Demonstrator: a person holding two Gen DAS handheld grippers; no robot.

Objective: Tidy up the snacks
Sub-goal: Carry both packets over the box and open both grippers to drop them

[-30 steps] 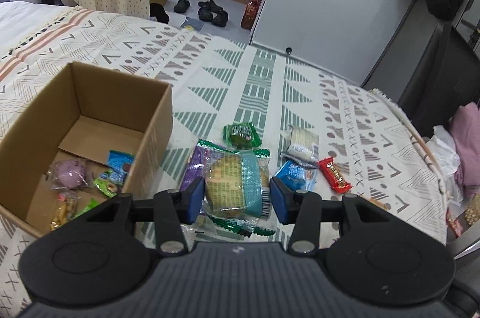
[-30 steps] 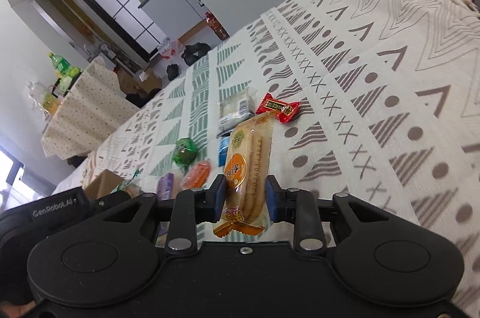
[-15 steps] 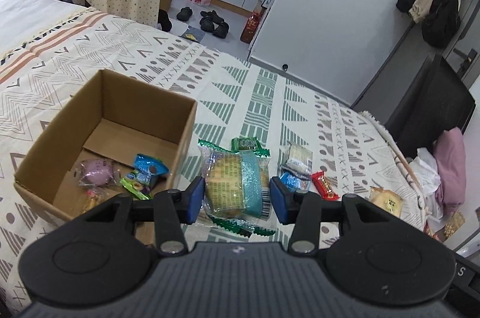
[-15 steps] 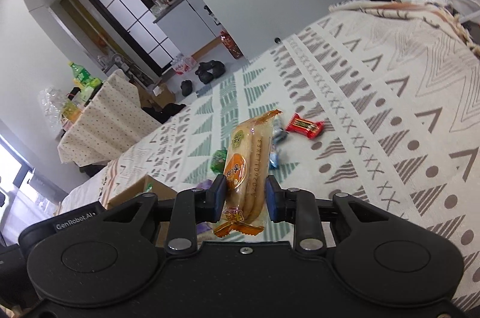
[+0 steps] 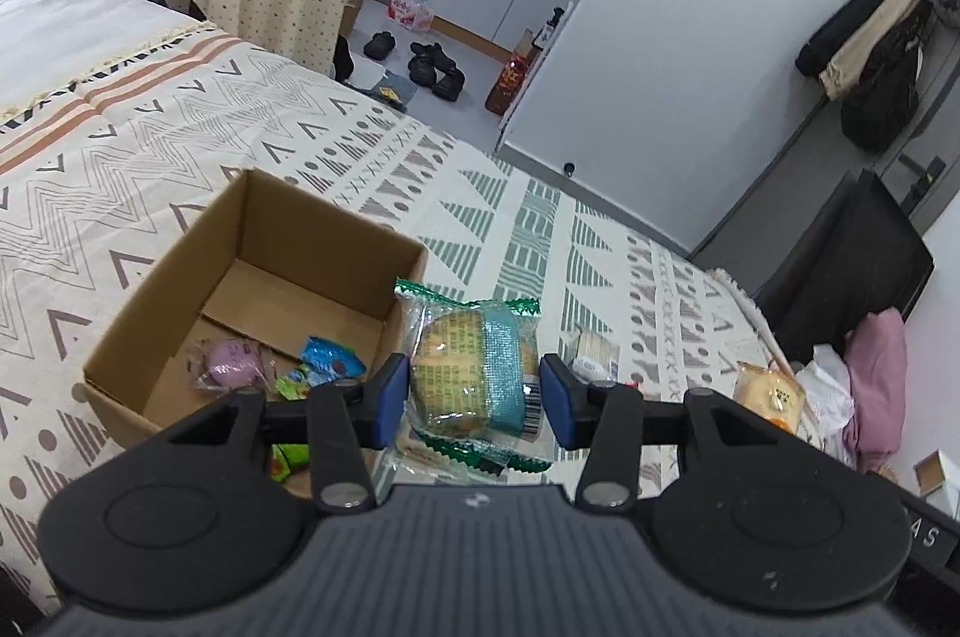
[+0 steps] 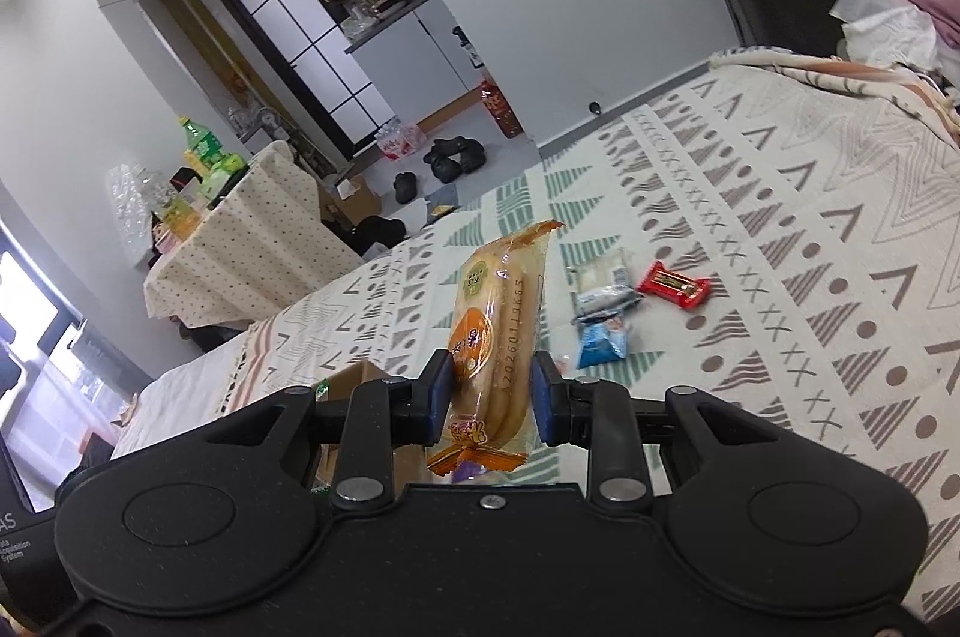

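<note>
Patterned bedspread [image 5: 180, 169] carries a cardboard box [image 5: 180, 271]; the left tool [image 5: 474, 394] pinches a wrapped cake [image 5: 474, 367] just beside its near corner. Right view: the right tool [image 6: 489, 397] pinches an orange biscuit packet [image 6: 498, 331] above the bed.

Both grippers rose from the bedspread [image 5: 540, 241], the left gripper [image 5: 474, 391] nearing the box [image 5: 252, 241].

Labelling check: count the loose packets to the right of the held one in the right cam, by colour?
red packet: 1
blue packet: 1
white packet: 1
Total: 3
The grey crumple between white and blue: cannot tell whose.
</note>
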